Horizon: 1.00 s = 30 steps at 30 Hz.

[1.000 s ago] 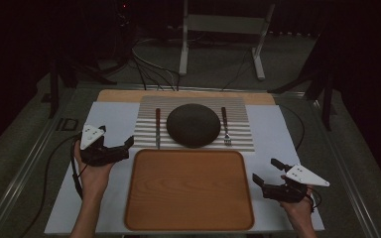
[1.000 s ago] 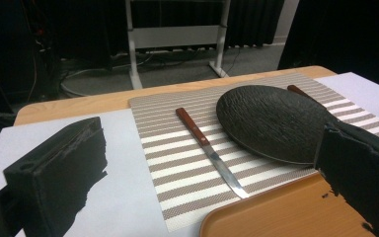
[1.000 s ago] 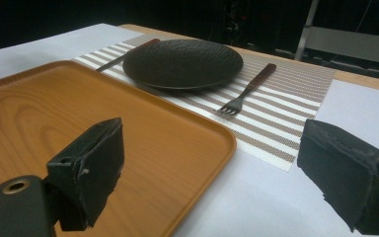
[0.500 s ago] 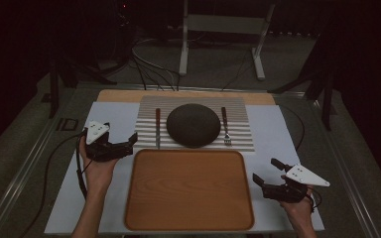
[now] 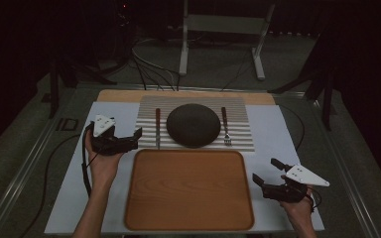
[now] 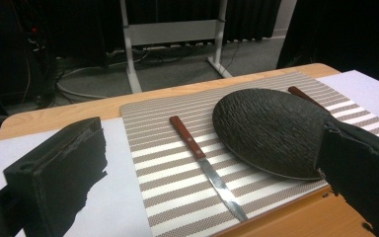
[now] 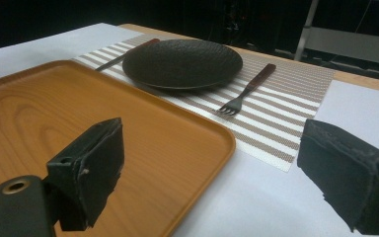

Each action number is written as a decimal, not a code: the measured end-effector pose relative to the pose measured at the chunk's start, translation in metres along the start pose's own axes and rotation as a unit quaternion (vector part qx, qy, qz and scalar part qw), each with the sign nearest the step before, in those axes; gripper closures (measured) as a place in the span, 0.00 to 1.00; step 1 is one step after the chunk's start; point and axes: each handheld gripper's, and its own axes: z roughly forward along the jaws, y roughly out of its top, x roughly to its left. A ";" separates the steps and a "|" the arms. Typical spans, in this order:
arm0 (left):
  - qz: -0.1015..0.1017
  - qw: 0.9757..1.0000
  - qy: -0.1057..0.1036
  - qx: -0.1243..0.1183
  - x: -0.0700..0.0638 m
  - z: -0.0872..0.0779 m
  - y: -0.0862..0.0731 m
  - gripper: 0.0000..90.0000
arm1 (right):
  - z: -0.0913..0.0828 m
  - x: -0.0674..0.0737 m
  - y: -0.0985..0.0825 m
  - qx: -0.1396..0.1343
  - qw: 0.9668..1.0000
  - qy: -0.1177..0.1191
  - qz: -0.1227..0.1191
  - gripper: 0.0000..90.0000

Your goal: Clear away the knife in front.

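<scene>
- Left claw [image 5: 138, 137] gapes wide, empty, now nearer the wooden-handled steel knife [image 5: 157, 128] lying on the striped placemat [image 5: 238, 124] toward the surface's far edge.
- Right claw [image 5: 264, 173] open, empty, unmoved by the surface's near right corner.

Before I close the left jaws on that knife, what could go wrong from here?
1. The knife lies flat on the striped placemat, so the jaws of the left gripper, which stand open, may pinch or drag the mat instead of lifting it.
2. The dark plate sits close beside the blade; the far jaw could nudge it.
3. The blade tip reaches almost to the wooden tray, so a slip may push it against the rim.
</scene>
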 end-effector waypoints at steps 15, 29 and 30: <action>0.001 1.000 0.007 0.010 -0.004 0.016 0.013 0.00 | 0.001 0.000 0.000 0.003 1.000 0.000 -0.001 0.12; 0.007 0.999 0.016 0.027 -0.007 0.035 0.020 0.00 | 0.001 0.000 0.000 0.005 1.000 0.001 -0.002 0.12; 0.006 0.999 0.018 0.028 -0.007 0.037 0.020 0.00 | 0.001 0.000 0.000 0.005 1.000 0.001 -0.003 0.12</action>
